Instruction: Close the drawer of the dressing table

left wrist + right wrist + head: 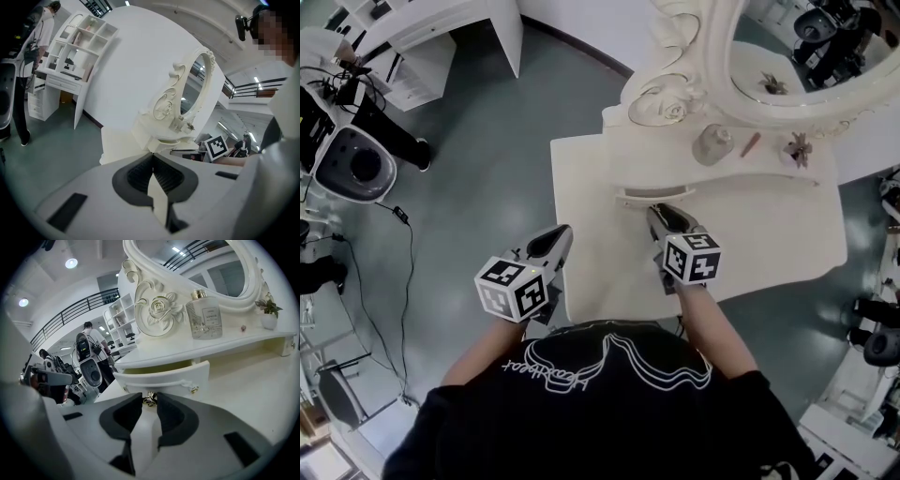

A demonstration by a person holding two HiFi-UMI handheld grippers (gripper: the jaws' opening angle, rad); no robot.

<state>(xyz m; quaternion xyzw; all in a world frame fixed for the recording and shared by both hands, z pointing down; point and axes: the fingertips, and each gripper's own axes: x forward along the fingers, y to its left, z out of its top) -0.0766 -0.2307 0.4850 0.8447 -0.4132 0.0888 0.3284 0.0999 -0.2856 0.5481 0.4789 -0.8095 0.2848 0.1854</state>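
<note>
The right claw (150, 403), narrowly parted, pinches the small brass knob (149, 398) of the curved cream drawer (164, 375), which stands part-open near the cream dressing table's (769, 234) back edge. Closing is in hand, and a straight inward push likely comes next. The left claw (153, 164) is closed and empty. Only the right gripper view shows the knob.

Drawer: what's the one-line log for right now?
drawer: partly open | right claw: shut on knob | left claw: shut, empty
</note>
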